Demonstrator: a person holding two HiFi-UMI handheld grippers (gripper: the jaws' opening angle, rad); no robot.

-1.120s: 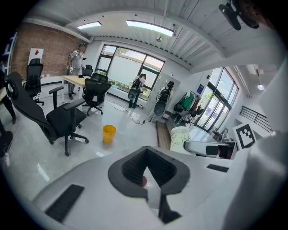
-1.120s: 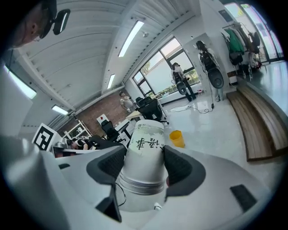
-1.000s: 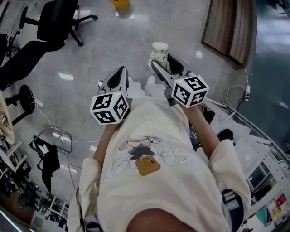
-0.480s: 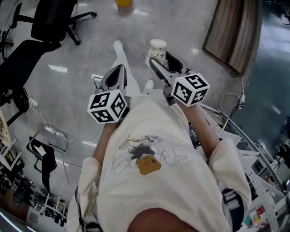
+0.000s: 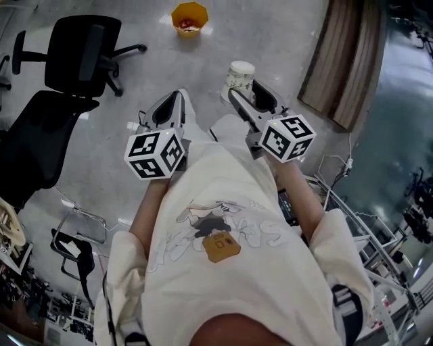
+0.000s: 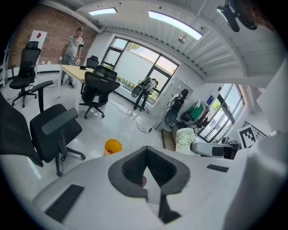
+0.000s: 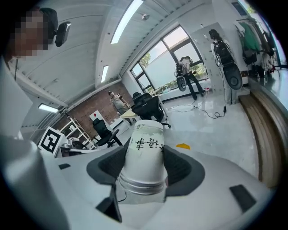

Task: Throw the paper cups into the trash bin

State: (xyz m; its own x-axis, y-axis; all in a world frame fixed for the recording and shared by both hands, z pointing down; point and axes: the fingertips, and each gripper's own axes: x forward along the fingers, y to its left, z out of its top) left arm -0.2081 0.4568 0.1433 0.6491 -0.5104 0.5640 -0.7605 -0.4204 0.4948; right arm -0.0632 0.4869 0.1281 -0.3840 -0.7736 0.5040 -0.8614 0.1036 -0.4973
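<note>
A white paper cup [image 5: 239, 76] with a green print is held upside down over the floor, and my right gripper [image 5: 245, 91] is shut on it. In the right gripper view the cup [image 7: 145, 157] fills the gap between the dark pads [image 7: 108, 167]. The yellow trash bin [image 5: 189, 18] stands on the floor ahead, with red scraps inside, and shows small in the left gripper view [image 6: 113, 146] and the right gripper view [image 7: 182, 146]. My left gripper [image 5: 169, 111] is level with the right one, shut and holding nothing [image 6: 146, 149].
Two black office chairs [image 5: 81, 47] [image 5: 37, 138] stand left of the path to the bin. A wooden panel [image 5: 345, 61] lies at the right. Metal racks [image 5: 369, 233] and cables are close behind on the right. A person [image 6: 72, 45] stands far off by a desk.
The person has walked forward: the yellow bin, cut off at the top edge before, is now fully in view. The cup stays in the right gripper. Both grippers keep their pose.
</note>
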